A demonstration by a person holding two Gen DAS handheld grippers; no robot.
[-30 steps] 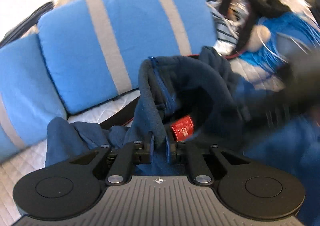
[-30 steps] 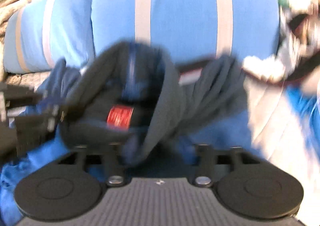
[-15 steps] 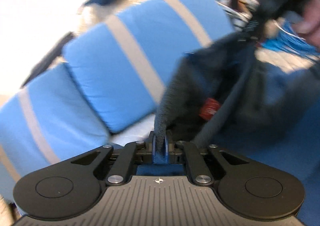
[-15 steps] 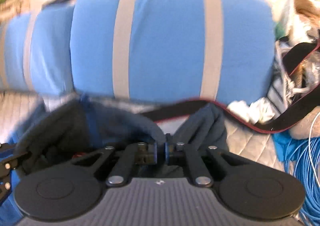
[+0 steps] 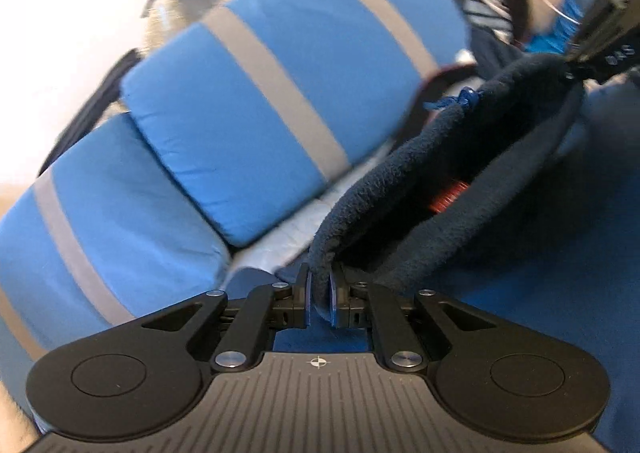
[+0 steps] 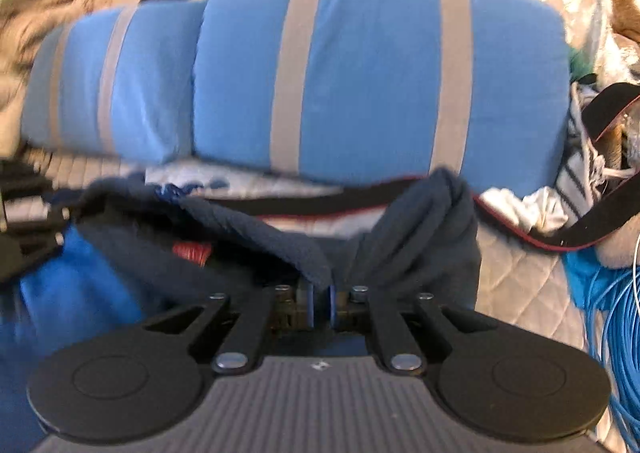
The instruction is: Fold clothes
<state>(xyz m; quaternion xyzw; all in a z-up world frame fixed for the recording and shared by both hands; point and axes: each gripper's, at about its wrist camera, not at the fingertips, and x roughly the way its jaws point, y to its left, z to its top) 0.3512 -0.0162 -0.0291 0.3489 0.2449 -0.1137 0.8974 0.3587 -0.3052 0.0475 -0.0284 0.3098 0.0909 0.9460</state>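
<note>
Two big blue pillows with grey stripes (image 6: 376, 73) lean at the back of the white quilted bed (image 6: 516, 273). One dark navy fleece top (image 5: 420, 189) hangs stretched over the bed, likely to smooth it for folding. The left hand-held gripper (image 5: 319, 299) and right hand-held gripper (image 6: 321, 303) each pinch its edge tight.

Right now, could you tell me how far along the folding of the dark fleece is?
Done: both grippers have the dark navy fleece garment by its collar edge, the left gripper and right gripper shut on it. In hand: stretching the collar between them. Left: every fold; the body hangs bunched.
</note>
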